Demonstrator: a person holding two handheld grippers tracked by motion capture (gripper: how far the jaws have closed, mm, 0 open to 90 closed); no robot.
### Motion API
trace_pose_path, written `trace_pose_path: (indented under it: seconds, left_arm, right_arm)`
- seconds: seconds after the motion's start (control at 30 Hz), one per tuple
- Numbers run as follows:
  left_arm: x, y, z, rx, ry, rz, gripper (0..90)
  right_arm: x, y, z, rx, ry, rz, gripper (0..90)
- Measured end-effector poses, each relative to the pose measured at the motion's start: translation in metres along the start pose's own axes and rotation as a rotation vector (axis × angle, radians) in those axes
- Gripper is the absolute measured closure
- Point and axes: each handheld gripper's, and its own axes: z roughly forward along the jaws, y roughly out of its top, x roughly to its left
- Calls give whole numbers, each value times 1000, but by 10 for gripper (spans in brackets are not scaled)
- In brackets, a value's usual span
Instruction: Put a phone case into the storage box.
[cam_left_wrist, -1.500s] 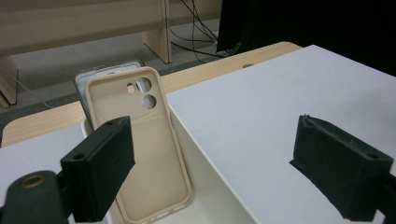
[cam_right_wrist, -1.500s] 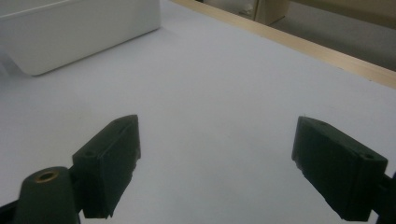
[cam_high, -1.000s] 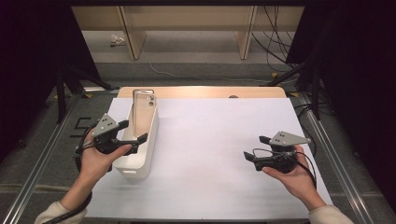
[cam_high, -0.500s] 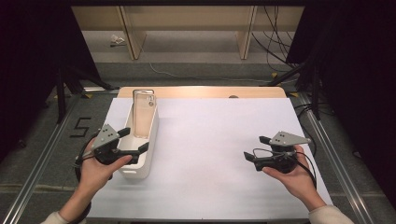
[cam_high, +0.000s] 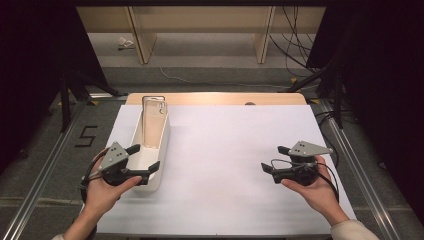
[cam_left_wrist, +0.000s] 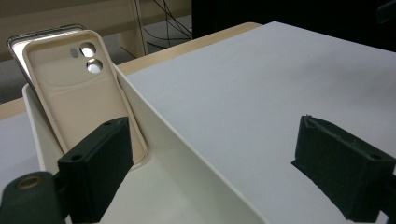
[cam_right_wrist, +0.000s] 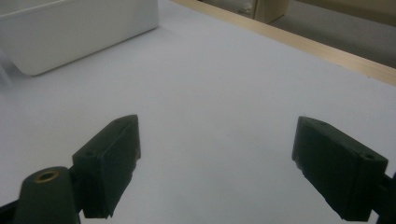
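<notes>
Broadly, the worktop (cam_high: 225, 165) is covered by a white sheet, with a strip of bare wood showing along its far edge. On its left side stands a long white tray (cam_high: 159, 145), its length running away from the person.

Inside the tray a beige phone case (cam_high: 153, 120) leans against the far end wall, tilted back, its top rising above the rim. From the left gripper view, the phone case (cam_left_wrist: 79, 88) shows two round camera cut-outs near the top, and its lower edge rests on the tray floor beside the tray (cam_left_wrist: 187, 154) side wall.

Next, the left hand-held gripper (cam_high: 145, 159) is held at the near end of the tray with its jaws spread wide and nothing between them; in its own view one jaw sits over the inside of the tray and the other over the white sheet, so the side wall runs between them. It is apart from the phone case.

Well apart to the right, the right hand-held gripper (cam_high: 273, 159) hovers above the bare sheet, jaws likewise wide apart and empty, pointing towards the tray.
</notes>
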Motion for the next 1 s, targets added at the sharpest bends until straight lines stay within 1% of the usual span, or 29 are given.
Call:
trace_pose_path:
  seconds: [0.07,0.27,0.33,0.5,0.6,1.0]
  left_arm:
    - [-2,-2,0,0,6,7,107]
    - [-5,-7,2,8,-6,8,107]
    - [-7,-10,4,18,-10,10,107]
    - [-10,-11,6,21,-18,22,106]
    - [-10,-11,5,21,-13,31,106]
    - [-10,-11,6,16,-9,22,104]
  right_arm:
    - [0,0,0,2,1,-1,162]
    - [1,0,0,1,1,-2,162]
    - [1,0,1,1,2,-1,162]
    - [1,-1,1,-1,3,3,162]
    - [0,-1,1,0,3,4,162]
    - [-1,-1,1,-2,5,12,162]
